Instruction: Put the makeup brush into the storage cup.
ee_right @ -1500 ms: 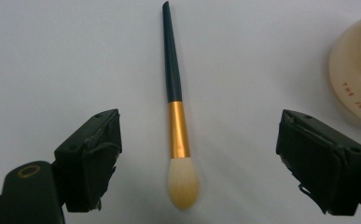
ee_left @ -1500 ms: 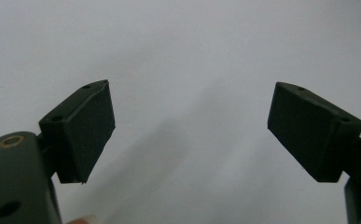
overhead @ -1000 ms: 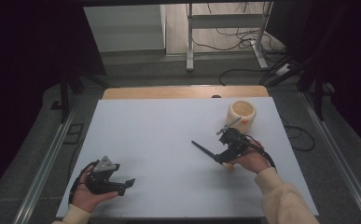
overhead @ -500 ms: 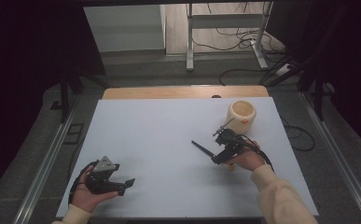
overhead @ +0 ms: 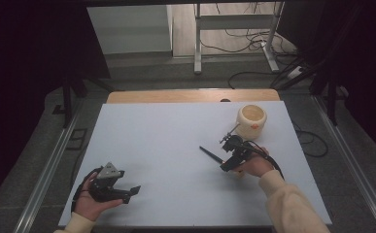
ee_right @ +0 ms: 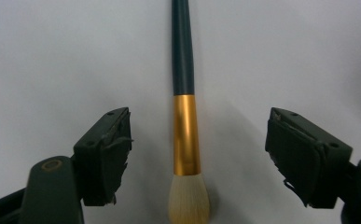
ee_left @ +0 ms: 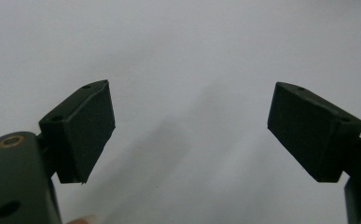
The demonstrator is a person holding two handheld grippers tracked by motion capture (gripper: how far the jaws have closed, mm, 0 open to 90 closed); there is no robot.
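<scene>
The brush [ee_right: 186,135] is lying flat on the white table [overhead: 156,141], its dark handle running away from the right gripper [ee_right: 197,154], a gold band in the middle and a pale tuft of bristles at the near end. From above, the dark handle [overhead: 209,154] is sticking out to the left of that gripper, with a cream pot [overhead: 251,120] standing just beyond it on the far right of the table.

The right gripper's jaws are standing wide on either side of the gold band and have just been closing a little; the brush is lying between them, yet the pads are not touching it.

The brush is probably light and stiff along the handle, with a smooth finish that could slip or roll. The tuft is soft and would be crushing out of shape if pinched. The gold band, or the handle just past it, is looking like the best place to grip, squarely across.

The left gripper [ee_left: 190,135] is resting at the near left of the table, well apart, its jaws wide with nothing between them.
</scene>
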